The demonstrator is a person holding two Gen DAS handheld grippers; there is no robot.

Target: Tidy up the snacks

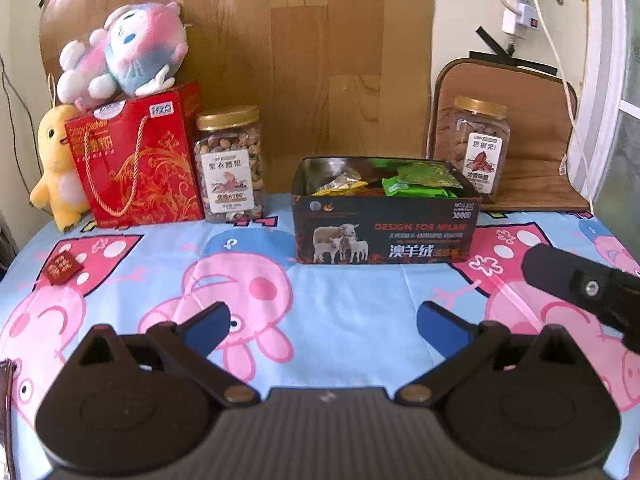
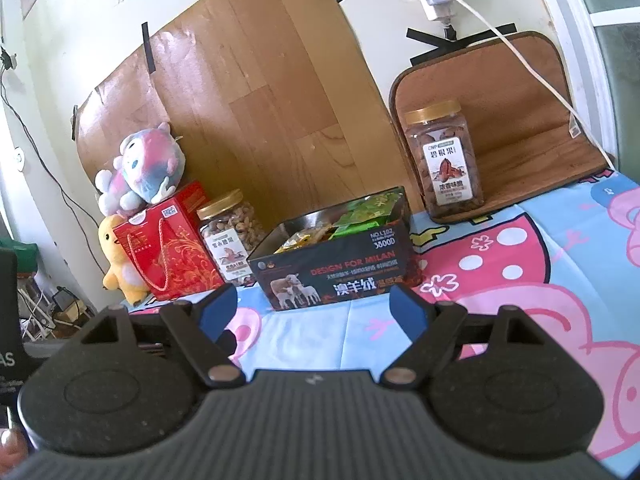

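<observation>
A black open box [image 1: 384,232] [image 2: 340,276] printed with sheep stands mid-table, holding green and yellow snack packets [image 1: 416,184] [image 2: 360,216]. One small dark red snack packet [image 1: 62,268] lies alone on the cloth at the left. My left gripper [image 1: 322,324] hovers open over the cloth in front of the box, nothing between its blue pads. My right gripper [image 2: 310,312] is also open and empty, just short of the box. In the left wrist view, part of my right gripper shows as a black finger [image 1: 576,280] at the right edge.
A red gift bag [image 1: 140,160] [image 2: 168,248], a jar of mixed nuts [image 1: 230,164] [image 2: 230,236] and plush toys [image 1: 120,52] stand at the back left. A pecan jar [image 1: 478,148] [image 2: 444,160] sits on a brown mat [image 1: 532,184] at the back right. Cables hang on the wall.
</observation>
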